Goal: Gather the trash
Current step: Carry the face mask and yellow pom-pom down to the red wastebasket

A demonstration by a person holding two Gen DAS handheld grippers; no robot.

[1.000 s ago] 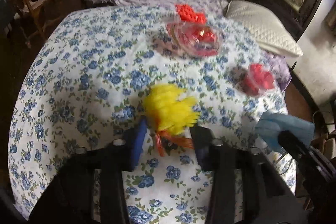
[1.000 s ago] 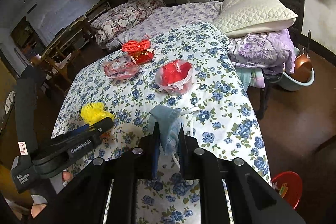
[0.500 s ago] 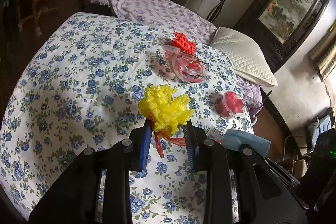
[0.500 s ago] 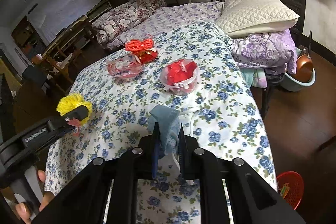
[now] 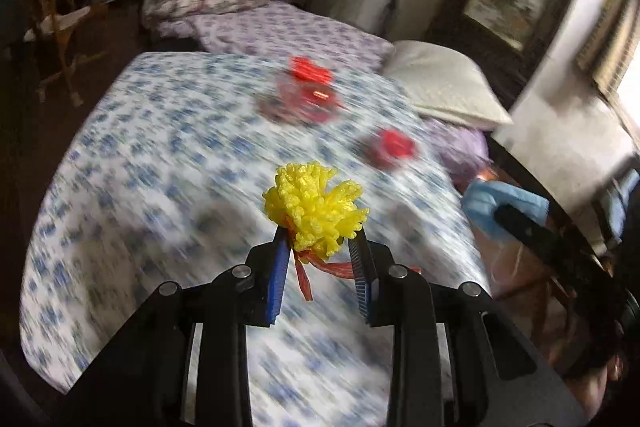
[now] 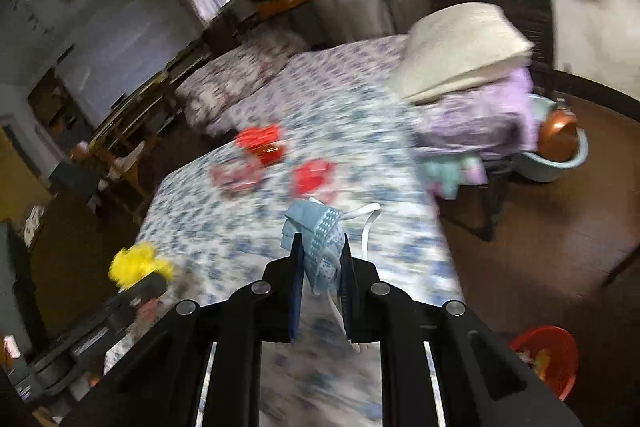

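My right gripper (image 6: 320, 251) pinches a crumpled blue face mask (image 6: 320, 231), its white ear loop dangling. Beyond lies the floral tablecloth (image 6: 248, 227); far left, my left gripper (image 6: 148, 285) carries a yellow foam net (image 6: 134, 263). A red bin (image 6: 554, 351) sits near right.

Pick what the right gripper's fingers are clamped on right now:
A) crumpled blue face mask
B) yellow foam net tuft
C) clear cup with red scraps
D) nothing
A: in the right wrist view the right gripper is shut on the blue face mask, its white ear loop dangling beside the fingers; the yellow foam net tuft is in the left gripper.
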